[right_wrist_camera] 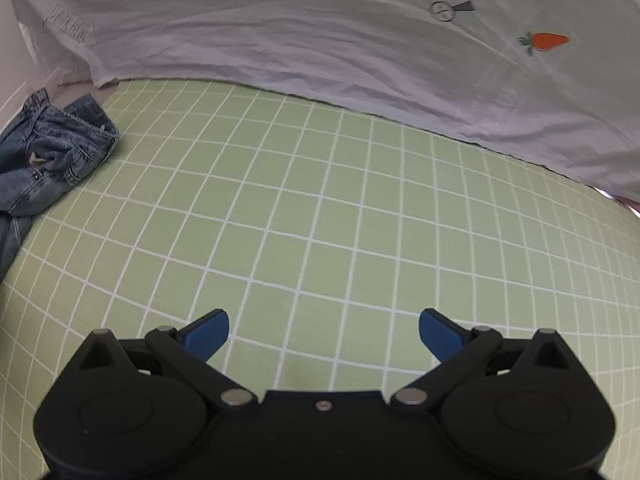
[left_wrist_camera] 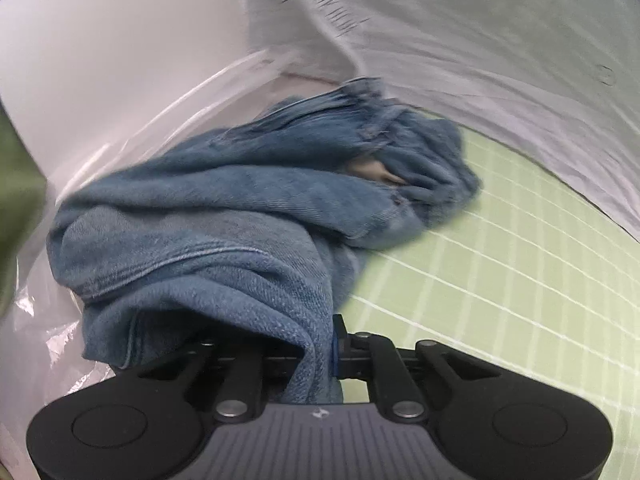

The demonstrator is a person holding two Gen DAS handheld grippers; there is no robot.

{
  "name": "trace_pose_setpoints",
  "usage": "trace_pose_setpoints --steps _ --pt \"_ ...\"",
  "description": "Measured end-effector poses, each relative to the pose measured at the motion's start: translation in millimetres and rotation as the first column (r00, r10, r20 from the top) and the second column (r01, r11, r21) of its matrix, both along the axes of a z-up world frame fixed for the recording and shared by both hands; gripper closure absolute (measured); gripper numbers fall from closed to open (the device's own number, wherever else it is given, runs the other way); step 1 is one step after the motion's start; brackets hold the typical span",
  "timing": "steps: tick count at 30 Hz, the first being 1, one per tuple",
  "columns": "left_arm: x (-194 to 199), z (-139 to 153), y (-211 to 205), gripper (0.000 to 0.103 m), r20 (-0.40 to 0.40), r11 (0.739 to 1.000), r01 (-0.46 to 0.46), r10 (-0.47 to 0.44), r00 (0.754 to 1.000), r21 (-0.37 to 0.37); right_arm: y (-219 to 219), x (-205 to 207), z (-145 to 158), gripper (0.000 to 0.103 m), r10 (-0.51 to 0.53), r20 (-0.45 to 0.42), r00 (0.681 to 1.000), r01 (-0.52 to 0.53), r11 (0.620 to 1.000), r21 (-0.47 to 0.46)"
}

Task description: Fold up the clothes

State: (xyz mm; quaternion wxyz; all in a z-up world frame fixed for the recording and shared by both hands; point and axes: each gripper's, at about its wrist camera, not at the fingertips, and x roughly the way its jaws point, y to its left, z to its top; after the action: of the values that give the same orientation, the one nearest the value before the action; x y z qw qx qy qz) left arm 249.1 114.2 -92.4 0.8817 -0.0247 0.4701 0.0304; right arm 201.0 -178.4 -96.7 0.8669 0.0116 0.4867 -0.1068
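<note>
A crumpled pair of blue jeans (left_wrist_camera: 224,216) lies bunched at the left edge of the green grid mat (left_wrist_camera: 520,280). My left gripper (left_wrist_camera: 320,356) is shut on a fold of the denim, which drapes over its fingers and hides the left one. In the right wrist view the jeans (right_wrist_camera: 52,152) show at the far left. My right gripper (right_wrist_camera: 324,332) is open and empty over the bare mat (right_wrist_camera: 320,208), well to the right of the jeans. A white T-shirt (right_wrist_camera: 320,40) with a small carrot print (right_wrist_camera: 548,42) lies spread along the far side of the mat.
The white T-shirt (left_wrist_camera: 480,40) also runs across the back in the left wrist view. Clear plastic sheeting (left_wrist_camera: 60,340) lies under and left of the jeans. A dark green object (left_wrist_camera: 16,200) sits at the far left edge.
</note>
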Motion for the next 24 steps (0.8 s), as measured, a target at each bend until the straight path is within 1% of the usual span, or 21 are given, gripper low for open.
trace_pose_setpoints --steps 2,4,5,7,9,10,12,15,17,18,19,20,21,22,23,24 --pt "-15 10 -12 0.093 0.018 0.999 0.038 -0.037 0.999 -0.025 -6 -10 6 0.000 -0.014 0.018 1.000 0.014 1.000 0.005" --pt "-30 19 -30 0.093 0.035 0.996 0.083 -0.082 0.996 -0.017 -12 -21 12 0.001 -0.029 0.039 0.999 0.028 1.000 0.012" --pt "-38 24 -40 0.093 0.042 0.994 0.108 -0.106 0.993 -0.027 -15 -28 15 0.000 -0.036 0.052 0.998 0.035 0.999 0.018" --pt "-57 31 -63 0.093 0.048 0.984 0.167 -0.164 0.985 -0.062 -21 -44 21 0.001 -0.052 0.075 0.996 0.051 0.998 0.025" --pt "-77 37 -92 0.093 0.051 0.967 0.241 -0.238 0.970 -0.084 -30 -63 26 0.001 -0.071 0.096 0.993 0.069 0.997 0.028" --pt "-89 40 -108 0.093 0.049 0.954 0.284 -0.280 0.959 -0.095 -37 -74 29 0.001 -0.083 0.103 0.991 0.080 0.996 0.031" --pt "-112 43 -141 0.093 0.039 0.920 0.366 -0.364 0.930 -0.136 -51 -97 34 0.001 -0.108 0.115 0.987 0.105 0.994 0.035" --pt "-151 46 -191 0.093 0.025 0.854 0.480 -0.485 0.874 -0.200 -80 -137 36 0.001 -0.163 0.115 0.980 0.160 0.987 0.034" --pt "-175 48 -220 0.092 0.010 0.815 0.535 -0.547 0.837 -0.224 -99 -160 33 0.001 -0.201 0.101 0.974 0.199 0.980 0.031" --pt "-184 49 -229 0.089 0.006 0.804 0.545 -0.560 0.829 -0.238 -108 -170 32 0.001 -0.220 0.094 0.971 0.218 0.976 0.030" --pt "-193 51 -236 0.086 0.005 0.799 0.546 -0.564 0.826 -0.253 -117 -181 31 0.001 -0.238 0.087 0.967 0.237 0.971 0.029" --pt "-200 52 -239 0.083 0.002 0.798 0.538 -0.559 0.829 -0.270 -126 -191 30 0.001 -0.253 0.082 0.964 0.251 0.967 0.031" --pt "-205 55 -239 0.081 -0.002 0.805 0.520 -0.543 0.840 -0.285 -135 -200 31 0.001 -0.265 0.078 0.961 0.263 0.964 0.035" --pt "-209 57 -236 0.077 -0.006 0.817 0.497 -0.521 0.854 -0.293 -143 -208 31 0.001 -0.274 0.071 0.959 0.272 0.962 0.040" --pt "-211 60 -231 0.067 -0.007 0.834 0.470 -0.493 0.870 -0.291 -150 -214 30 0.001 -0.280 0.063 0.958 0.277 0.960 0.048" --pt "-212 63 -226 0.060 -0.004 0.851 0.441 -0.461 0.887 -0.284 -154 -218 30 0.001 -0.282 0.057 0.958 0.279 0.959 0.056"
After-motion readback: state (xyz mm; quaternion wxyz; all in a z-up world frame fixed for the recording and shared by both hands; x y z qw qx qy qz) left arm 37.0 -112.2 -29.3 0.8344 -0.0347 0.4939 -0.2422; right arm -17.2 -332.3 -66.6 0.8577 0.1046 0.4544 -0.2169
